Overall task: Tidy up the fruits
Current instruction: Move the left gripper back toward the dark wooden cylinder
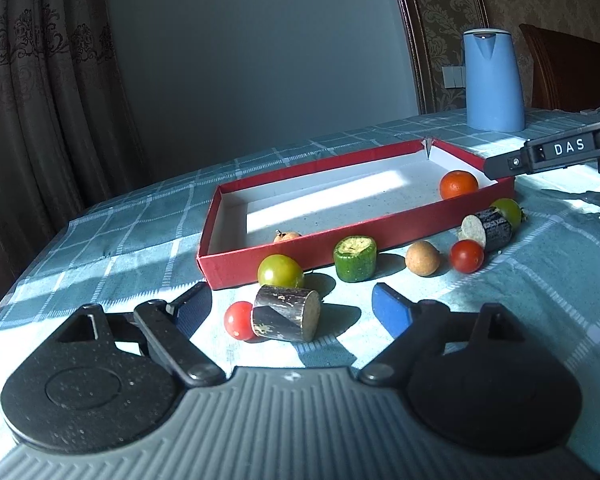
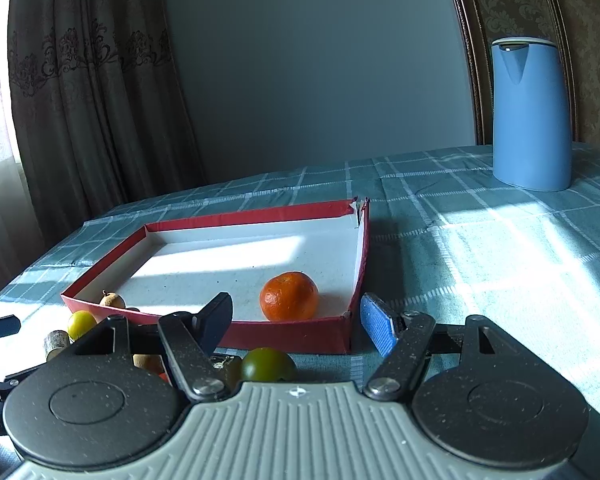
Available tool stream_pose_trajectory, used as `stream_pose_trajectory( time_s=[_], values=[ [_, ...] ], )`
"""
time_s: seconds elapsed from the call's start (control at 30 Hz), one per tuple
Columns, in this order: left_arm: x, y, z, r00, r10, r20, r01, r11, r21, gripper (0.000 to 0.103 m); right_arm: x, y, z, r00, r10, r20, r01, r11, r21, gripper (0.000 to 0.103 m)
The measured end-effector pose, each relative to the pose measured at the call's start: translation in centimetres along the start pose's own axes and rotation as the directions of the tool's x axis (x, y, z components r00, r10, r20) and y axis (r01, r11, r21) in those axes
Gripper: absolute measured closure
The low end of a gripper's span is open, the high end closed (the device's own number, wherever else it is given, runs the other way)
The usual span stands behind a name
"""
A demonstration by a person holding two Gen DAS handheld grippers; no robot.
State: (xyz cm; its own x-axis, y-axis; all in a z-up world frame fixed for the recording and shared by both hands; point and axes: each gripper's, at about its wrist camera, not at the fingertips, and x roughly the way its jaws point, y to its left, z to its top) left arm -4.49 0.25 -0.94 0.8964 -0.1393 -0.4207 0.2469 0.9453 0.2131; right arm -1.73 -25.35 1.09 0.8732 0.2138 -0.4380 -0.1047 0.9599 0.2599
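Both grippers are hanging open, gripping nothing: my left gripper is framing the dark log piece; my right gripper is facing the tangerine at 12 o'clock inside the red tray.

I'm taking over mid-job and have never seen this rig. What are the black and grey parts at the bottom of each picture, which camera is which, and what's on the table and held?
Each picture comes from a camera on a hand-held two-finger gripper, looking forward along its fingers.

The left wrist view shows the left gripper, open and empty, around a dark cut cylinder and a red tomato. Ahead lie a green tomato, a green cut piece and a tan round fruit on the checked tablecloth.

The right wrist view shows the right gripper, also open and empty, before the red box, which holds an orange and a small brown fruit. A blue kettle stands behind.
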Motion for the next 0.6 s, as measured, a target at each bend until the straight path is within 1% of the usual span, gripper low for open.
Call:
stream_pose_trajectory(
  time_s=[0.1, 0.17, 0.23, 0.3, 0.4, 0.47, 0.6],
  values=[
    [0.4, -0.1, 0.0, 0.999, -0.032, -0.021, 0.032, 0.999, 0.018, 0.021, 0.0, 0.1, 0.0, 1.0, 0.002, 0.001, -0.002, 1.0, -0.002, 0.032],
    [0.7, -0.3, 0.1, 0.997, -0.071, -0.042, 0.073, 0.996, 0.043, 0.022, 0.0, 0.1, 0.0, 1.0, 0.006, -0.001, -0.006, 1.0, -0.001, 0.032],
    [1.1, -0.6, 0.1, 0.994, -0.093, -0.065, 0.098, 0.993, 0.071, 0.022, 0.0, 0.2, 0.0, 1.0, 0.008, -0.005, -0.008, 1.0, -0.003, 0.032],
    [1.2, -0.8, 0.1, 0.993, -0.099, -0.069, 0.105, 0.99, 0.089, 0.021, 0.0, 0.3, -0.1, 1.0, 0.009, -0.007, -0.009, 1.0, -0.006, 0.032],
    [1.2, -0.7, 0.1, 0.991, -0.115, -0.072, 0.12, 0.989, 0.082, 0.019, 0.0, 0.2, 0.0, 1.0, 0.014, -0.009, -0.014, 1.0, -0.006, 0.032],
    [1.5, -0.5, 0.2, 0.99, -0.121, -0.079, 0.127, 0.989, 0.074, 0.016, 0.1, 0.3, -0.1, 1.0, 0.015, -0.011, -0.015, 1.0, -0.006, 0.032],
    [1.9, -0.2, 0.4, 0.988, -0.128, -0.083, 0.135, 0.988, 0.079, 0.014, 0.1, 0.4, -0.1, 1.0, 0.015, -0.016, -0.015, 1.0, -0.006, 0.032]
  ],
)
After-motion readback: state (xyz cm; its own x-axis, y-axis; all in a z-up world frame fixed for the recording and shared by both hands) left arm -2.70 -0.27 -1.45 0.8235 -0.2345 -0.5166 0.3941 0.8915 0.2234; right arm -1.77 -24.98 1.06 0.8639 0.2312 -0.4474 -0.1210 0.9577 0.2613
